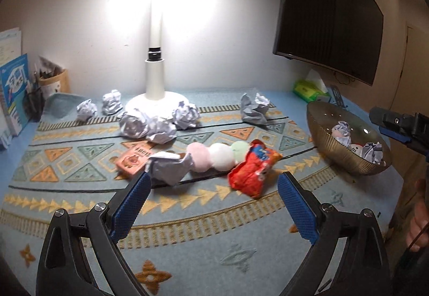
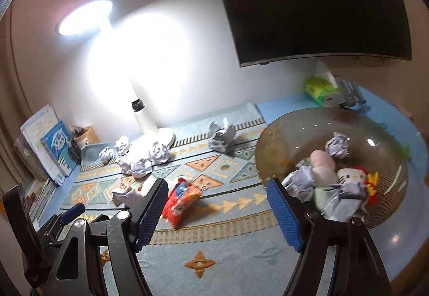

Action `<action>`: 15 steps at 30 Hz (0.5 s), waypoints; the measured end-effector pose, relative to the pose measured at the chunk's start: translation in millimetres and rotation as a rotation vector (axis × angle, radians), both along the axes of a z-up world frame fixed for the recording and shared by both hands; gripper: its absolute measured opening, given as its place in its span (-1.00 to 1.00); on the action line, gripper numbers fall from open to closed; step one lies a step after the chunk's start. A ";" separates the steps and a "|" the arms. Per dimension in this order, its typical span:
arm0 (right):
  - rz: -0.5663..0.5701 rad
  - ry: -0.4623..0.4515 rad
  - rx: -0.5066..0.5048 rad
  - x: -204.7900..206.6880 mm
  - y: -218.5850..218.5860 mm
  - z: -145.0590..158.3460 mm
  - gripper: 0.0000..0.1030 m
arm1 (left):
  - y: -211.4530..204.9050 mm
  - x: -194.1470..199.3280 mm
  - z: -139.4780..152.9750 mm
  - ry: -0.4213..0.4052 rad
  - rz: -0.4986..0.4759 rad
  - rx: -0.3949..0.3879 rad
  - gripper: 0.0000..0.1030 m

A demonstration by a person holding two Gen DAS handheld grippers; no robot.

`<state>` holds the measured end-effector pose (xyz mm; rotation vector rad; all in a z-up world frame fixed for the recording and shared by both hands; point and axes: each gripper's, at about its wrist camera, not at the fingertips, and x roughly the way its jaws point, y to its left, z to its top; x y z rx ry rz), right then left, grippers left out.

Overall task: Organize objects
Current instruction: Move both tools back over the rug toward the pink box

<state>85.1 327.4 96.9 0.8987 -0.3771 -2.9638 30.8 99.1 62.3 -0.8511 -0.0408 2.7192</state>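
Patterned rug [image 1: 187,215] covers most of the desk under both my tools. Dark monitor [image 1: 327,12] hangs on the wall at 1 o'clock in the left wrist view, lit desk lamp [image 1: 156,76] at 12 w/ its white base on the rug's far edge. Glass bowl [image 2: 281,135] sits at 3 o'clock on the rug's right end; inside it: crumpled paper, a pastel plush and a Hello Kitty toy [image 2: 351,175].

Task stuff still on the rug, mid-field: pastel ball plush [image 1: 214,156] (pink, white, green) lying in a row, red snack bag [image 1: 253,170] touching its green end at 4 o'clock, crumpled paper ball [image 1: 170,167] touching its pink end, small orange card [image 1: 134,160] just beside that paper at 9 o'clock. More paper wads [image 1: 150,124] cluster around the lamp base; one wad [image 1: 253,108] apart at 1 o'clock.

My left gripper [image 1: 211,205] hangs above the rug, jaws spread wide, nothing btwn them. My right gripper [image 2: 217,213] likewise gapes wide, empty, its right finger [image 2: 284,215] in front of the bowl's near rim.
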 end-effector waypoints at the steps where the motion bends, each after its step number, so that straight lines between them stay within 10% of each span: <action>1: 0.016 -0.007 0.002 -2.2 -7.8 -2.4 0.45 | -6.9 0.9 -0.9 0.000 0.007 0.004 0.85; 15: 0.107 -0.053 0.036 -23.0 -68.0 -15.3 0.45 | -68.7 3.7 -6.5 -0.007 0.108 0.052 0.85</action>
